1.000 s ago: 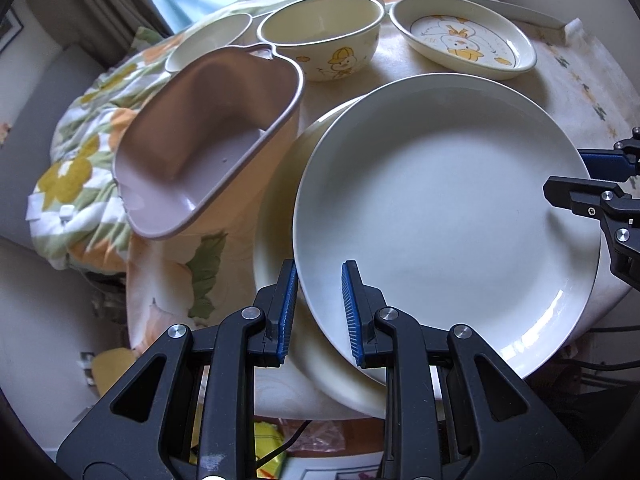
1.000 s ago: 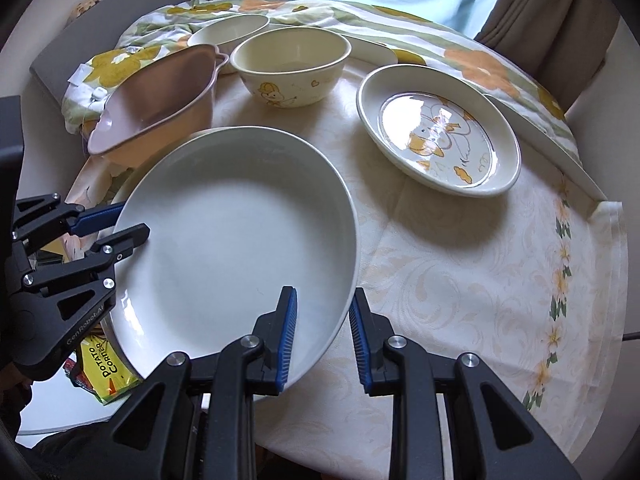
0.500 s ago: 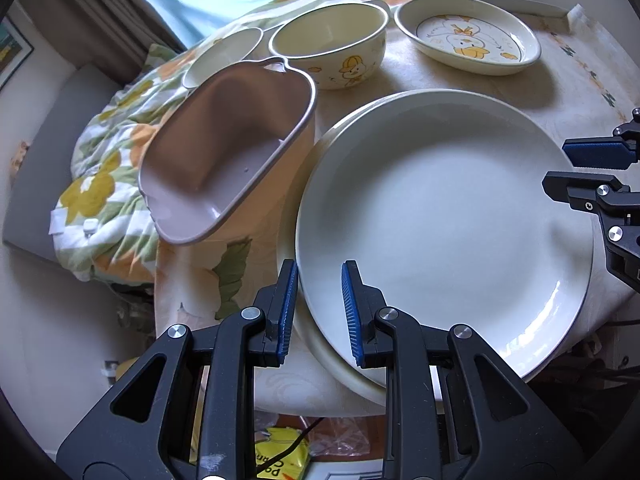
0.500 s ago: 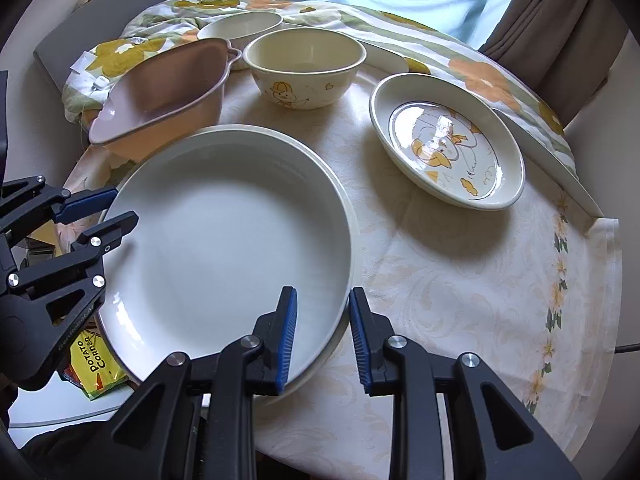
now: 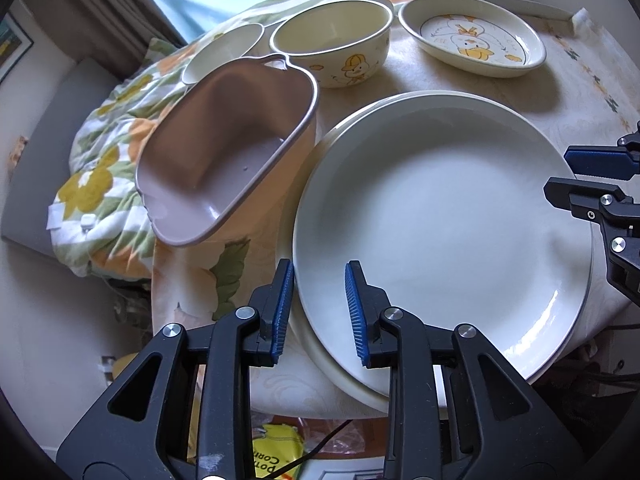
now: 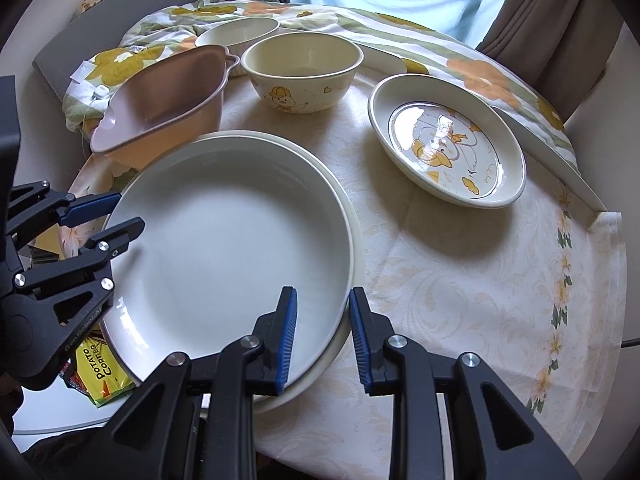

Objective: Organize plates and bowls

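Left wrist: pink dish (image 5: 224, 148) tilted, long axis receding.

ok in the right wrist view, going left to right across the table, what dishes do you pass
pinkish-brown heart-shaped dish → large plain white round plate → cream round bowl with a duck print → cream oval plate with a duck picture
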The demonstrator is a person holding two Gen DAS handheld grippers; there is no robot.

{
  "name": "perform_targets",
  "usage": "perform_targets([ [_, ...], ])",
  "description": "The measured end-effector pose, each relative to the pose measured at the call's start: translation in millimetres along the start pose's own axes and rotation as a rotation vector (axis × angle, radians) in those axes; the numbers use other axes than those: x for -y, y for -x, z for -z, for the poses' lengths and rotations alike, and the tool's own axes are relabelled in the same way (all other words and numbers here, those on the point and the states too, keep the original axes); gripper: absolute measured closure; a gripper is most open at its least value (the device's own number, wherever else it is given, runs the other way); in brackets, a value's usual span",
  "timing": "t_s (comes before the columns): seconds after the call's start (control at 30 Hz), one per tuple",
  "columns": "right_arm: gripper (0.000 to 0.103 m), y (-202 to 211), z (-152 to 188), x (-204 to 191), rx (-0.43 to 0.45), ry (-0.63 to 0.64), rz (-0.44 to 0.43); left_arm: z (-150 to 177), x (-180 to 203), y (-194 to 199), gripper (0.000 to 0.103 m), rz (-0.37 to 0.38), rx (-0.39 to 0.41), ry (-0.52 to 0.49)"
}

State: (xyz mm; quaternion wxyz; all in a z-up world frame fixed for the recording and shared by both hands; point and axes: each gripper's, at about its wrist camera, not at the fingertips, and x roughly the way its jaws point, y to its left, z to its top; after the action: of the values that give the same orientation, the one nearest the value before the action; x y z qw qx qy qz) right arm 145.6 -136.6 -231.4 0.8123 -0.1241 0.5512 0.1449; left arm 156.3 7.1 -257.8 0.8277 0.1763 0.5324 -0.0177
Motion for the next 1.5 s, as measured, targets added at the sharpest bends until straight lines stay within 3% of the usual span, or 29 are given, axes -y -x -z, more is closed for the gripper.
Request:
perform_targets([
  [0.03, 0.078, 0.0, 0.0, 1.1, 0.001, -0.008, -0.006, -0.2, 0.9, -0.1, 0.07, 0.013, 0.0, -0.001],
  [0.07, 0.078, 0.0, -0.3, 1.8, 0.002, -0.014, -0.011, -0.7, 1.8, -0.6, 0.054, 0.032, -0.002, 0.001],
  [0.1, 0.078, 0.0, -0.2, 2.5, 0.003, -0.021, -0.015, 0.0, 1.8, -0.4, 0.03, 0.041, -0.001, 0.004],
  [0.13, 0.078, 0.0, -0.2, 3.2, 0.006, -0.027, -0.019, 0.3, 2.3, 0.8, 0.023, 0.043, 0.009, 0.005],
  [0.33, 0.078, 5.8, 0.9, 14.7, 0.015, -0.112, -0.062, -3.2, 3.1, 14.7, 0.021, 0.047, 0.057, -0.025],
  [0.53, 0.078, 53.3, -3.7, 51.1, 0.134, -0.224, -0.078, -31.3, -16.3, 64.5, 0.021, 0.113, 0.179, -0.014],
  [0.6, 0.066, 74.8, -8.9, 67.3, 0.194, -0.249, -0.078, -49.2, -22.6, 85.6, 0.018, 0.155, 0.236, 0.003],
  [0.63, 0.038, 85.5, -13.0, 76.8, 0.222, -0.261, -0.082, -59.2, -24.4, 94.4, 0.013, 0.176, 0.262, 0.014],
  [0.67, 0.012, 94.2, -16.7, 85.4, 0.245, -0.271, -0.081, -70.6, -26.7, 101.0, 0.0, 0.2, 0.286, 0.028],
  [0.77, 0.009, 112.2, -28.6, 115.6, 0.294, -0.289, -0.061, -101.6, -26.2, 107.5, 0.0, 0.288, 0.323, 0.075],
  [1.0, 0.009, 90.2, -55.9, 188.2, 0.22, -0.28, -0.043, -144.2, 4.6, 67.5, 0.0, 0.413, 0.217, 0.224],
  [1.23, 0.009, 19.9, -77.3, 239.0, 0.112, -0.211, -0.201, -162.5, 38.7, 1.6, 0.004, 0.401, 0.088, 0.374],
  [1.3, 0.01, -0.7, -83.0, 246.3, 0.092, -0.186, -0.248, -165.4, 42.6, -21.3, 0.017, 0.402, 0.04, 0.427],
  [1.37, 0.027, -22.8, -88.5, 251.7, 0.064, -0.167, -0.304, -167.4, 46.4, -44.6, 0.028, 0.408, -0.006, 0.472],
  [1.5, 0.044, -55.1, -98.5, 254.0, 0.016, -0.122, -0.363, -169.6, 53.9, -72.4, 0.053, 0.371, -0.065, 0.504],
])
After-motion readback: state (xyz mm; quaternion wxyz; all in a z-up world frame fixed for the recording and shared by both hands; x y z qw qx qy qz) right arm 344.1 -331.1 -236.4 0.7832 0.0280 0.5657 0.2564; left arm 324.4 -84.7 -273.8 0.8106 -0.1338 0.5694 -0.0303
